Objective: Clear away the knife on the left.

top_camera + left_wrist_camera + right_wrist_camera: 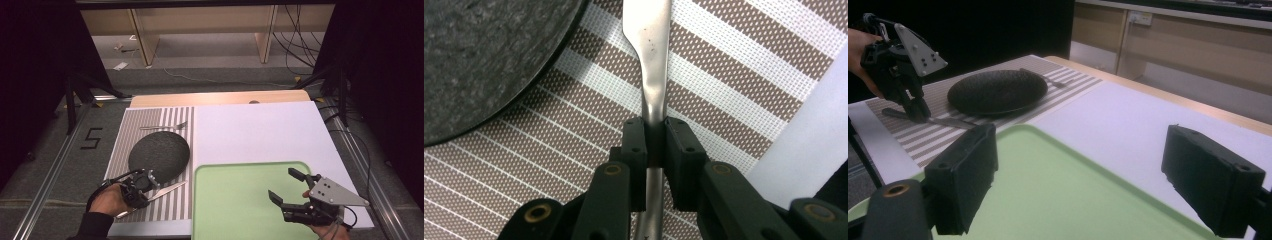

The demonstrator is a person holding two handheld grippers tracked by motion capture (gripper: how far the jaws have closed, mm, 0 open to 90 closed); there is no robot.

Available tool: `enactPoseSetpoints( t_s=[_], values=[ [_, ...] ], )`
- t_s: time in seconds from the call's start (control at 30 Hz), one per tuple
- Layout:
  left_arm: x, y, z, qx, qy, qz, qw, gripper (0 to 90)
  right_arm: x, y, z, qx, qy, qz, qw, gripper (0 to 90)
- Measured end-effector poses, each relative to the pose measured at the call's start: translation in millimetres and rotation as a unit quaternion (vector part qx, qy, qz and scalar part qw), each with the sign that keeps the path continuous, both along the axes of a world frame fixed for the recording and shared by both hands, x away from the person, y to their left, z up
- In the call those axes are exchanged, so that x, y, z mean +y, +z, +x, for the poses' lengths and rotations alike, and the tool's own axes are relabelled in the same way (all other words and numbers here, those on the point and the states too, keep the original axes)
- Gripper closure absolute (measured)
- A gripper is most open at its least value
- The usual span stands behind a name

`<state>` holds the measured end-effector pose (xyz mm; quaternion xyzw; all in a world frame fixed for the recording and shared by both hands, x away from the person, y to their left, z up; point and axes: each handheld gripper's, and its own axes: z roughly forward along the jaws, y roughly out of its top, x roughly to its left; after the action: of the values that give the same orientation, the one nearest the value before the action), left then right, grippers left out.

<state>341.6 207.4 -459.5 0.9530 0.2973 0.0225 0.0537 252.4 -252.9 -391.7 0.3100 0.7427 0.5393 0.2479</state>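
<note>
A silver knife (167,190) lies on the striped placemat (125,135), just below and to the right of a dark round plate (159,152). My left gripper (147,182) is shut on the knife's handle. In the left gripper view the knife's blade (649,40) runs up from between the closed jaws, beside the plate's rim (479,60). A fork (165,126) lies on the mat beyond the plate. My right gripper (285,184) hangs open over the right part of a green tray (235,200), with nothing between its jaws. From the right gripper view the left gripper (915,112) stands on the knife (943,121).
A white board (260,130) covers the table to the right of the placemat, and the tray lies on its near part. A wooden strip (220,97) edges the table's far side. Metal rails run along both sides, with cables on the floor at the far right.
</note>
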Motion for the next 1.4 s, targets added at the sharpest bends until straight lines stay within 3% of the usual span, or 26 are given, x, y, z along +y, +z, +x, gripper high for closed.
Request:
enactPoseSetpoints(
  t_s=[0.33,0.5,0.73,0.93,1.1,1.23,1.4],
  values=[
    [9.9,5.6,1.1,0.009,0.026,-0.04,0.9988,80.0,-0.3,0.3,-0.1,-0.002,0.001,0.0,1.0,15.8],
    [11.3,10.5,-0.9,0.019,0.035,-0.071,0.9967,80.1,-0.8,0.4,0.1,-0.002,0.0,0.0,1.0,15.8],
    [8.2,16.2,-3.6,0.032,0.027,-0.113,0.9927,80.2,-0.8,0.3,0.2,-0.002,0.0,0.0,1.0,15.8],
    [3.7,24.0,-5.2,0.037,0.026,-0.166,0.9851,80.2,-0.8,0.3,0.2,0.0,0.0,0.0,1.0,15.8],
    [0.8,32.3,-6.1,0.032,0.041,-0.208,0.9768,80.2,-1.0,0.2,0.6,0.001,-0.001,0.0,1.0,15.8],
    [-8.8,37.9,-9.2,0.021,0.045,-0.205,0.9774,80.2,-0.9,0.2,0.9,0.002,-0.001,-0.001,1.0,15.8],
    [-20.0,45.7,-12.0,0.009,0.055,-0.229,0.9719,80.3,-1.4,0.4,0.8,0.001,-0.002,0.0,1.0,15.8]
  ],
)
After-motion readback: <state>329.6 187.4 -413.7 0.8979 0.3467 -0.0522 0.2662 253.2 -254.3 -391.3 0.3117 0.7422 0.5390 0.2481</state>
